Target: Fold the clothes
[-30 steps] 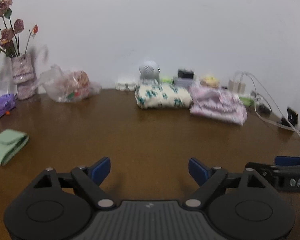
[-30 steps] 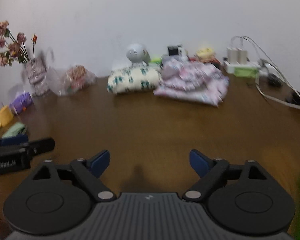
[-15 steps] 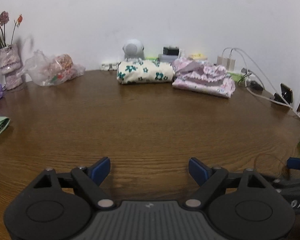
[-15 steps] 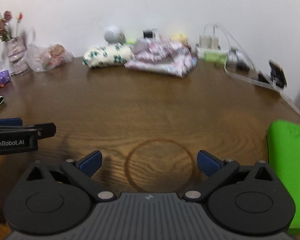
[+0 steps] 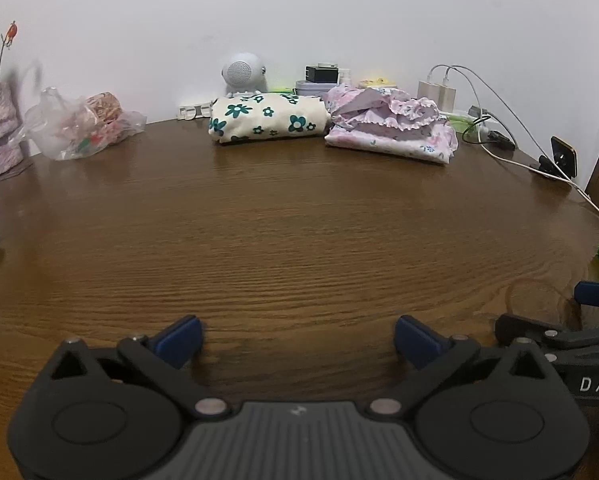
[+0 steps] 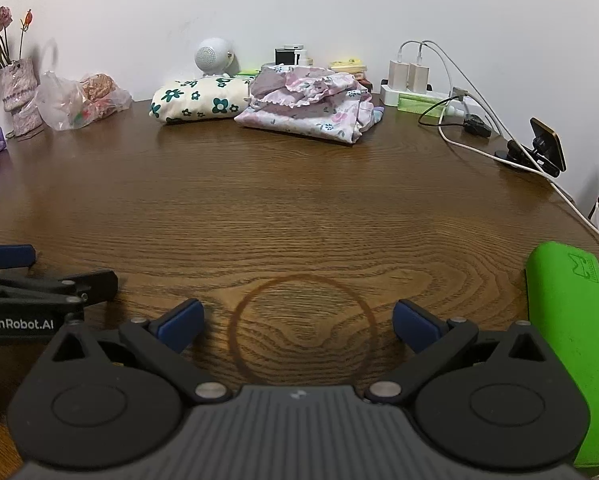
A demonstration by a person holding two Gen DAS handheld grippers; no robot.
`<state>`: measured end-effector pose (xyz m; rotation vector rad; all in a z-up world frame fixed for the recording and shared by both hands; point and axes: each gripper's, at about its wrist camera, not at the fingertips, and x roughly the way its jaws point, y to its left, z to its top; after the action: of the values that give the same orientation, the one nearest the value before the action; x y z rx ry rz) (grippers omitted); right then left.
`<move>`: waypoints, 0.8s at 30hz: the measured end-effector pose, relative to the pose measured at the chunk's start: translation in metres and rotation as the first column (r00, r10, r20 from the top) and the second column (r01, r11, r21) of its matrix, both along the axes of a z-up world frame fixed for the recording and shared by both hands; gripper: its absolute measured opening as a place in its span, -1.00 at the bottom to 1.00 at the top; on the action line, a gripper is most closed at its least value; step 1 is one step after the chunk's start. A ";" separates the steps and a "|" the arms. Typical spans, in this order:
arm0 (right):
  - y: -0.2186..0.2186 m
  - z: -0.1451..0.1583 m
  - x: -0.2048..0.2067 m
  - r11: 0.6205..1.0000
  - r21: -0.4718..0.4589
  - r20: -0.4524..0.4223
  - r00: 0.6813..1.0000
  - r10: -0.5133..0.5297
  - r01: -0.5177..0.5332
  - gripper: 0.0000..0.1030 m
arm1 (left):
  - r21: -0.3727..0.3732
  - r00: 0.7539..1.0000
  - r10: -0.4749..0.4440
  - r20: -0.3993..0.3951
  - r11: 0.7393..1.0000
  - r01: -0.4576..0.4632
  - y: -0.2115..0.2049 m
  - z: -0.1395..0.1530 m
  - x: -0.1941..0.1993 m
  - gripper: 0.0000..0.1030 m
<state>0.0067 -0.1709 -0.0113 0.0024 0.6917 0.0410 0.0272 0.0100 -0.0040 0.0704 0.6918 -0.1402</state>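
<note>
Two folded garments lie at the far edge of the brown wooden table [image 5: 299, 220]: a cream one with teal flowers [image 5: 267, 118] and, to its right, a pink ruffled one [image 5: 391, 126]. The right wrist view shows the cream garment [image 6: 197, 100] and the pink one [image 6: 311, 106] too. My left gripper [image 5: 297, 338] hovers low over bare wood near the front, its jaws opening with nothing between them. My right gripper [image 6: 297, 324] is open beside it, over a ring stain, also empty. Both are far from the clothes.
A plastic bag [image 5: 83, 126] and a flower vase [image 5: 1, 128] stand at the back left. A round white speaker [image 5: 243, 74], chargers with cables [image 5: 439, 94] and a phone stand [image 5: 561, 158] line the back and right. A bright green case [image 6: 571, 344] lies close right of my right gripper.
Both grippers have sunk toward the table and settled side by side. The jaws of each stand wider than a second ago. The clothes have not moved.
</note>
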 end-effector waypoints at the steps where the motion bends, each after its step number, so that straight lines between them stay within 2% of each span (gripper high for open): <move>1: 0.000 0.000 0.000 1.000 0.000 0.000 1.000 0.000 0.000 0.99 | 0.000 1.000 0.002 0.000 1.000 -0.002 0.000 0.000 0.000 1.00; 12: 0.004 0.001 -0.005 1.000 0.001 0.000 1.000 -0.003 0.003 0.99 | -0.002 0.998 0.057 -0.001 0.998 -0.057 -0.001 0.001 -0.008 1.00; 24: 0.001 0.001 -0.007 1.000 0.017 0.002 1.000 0.015 -0.015 0.99 | -0.006 0.999 0.037 -0.002 0.999 -0.037 0.001 0.000 -0.012 1.00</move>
<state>-0.0002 -0.1699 -0.0099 0.0130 0.6891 0.0616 0.0150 0.0109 -0.0037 0.0518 0.6940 -0.1068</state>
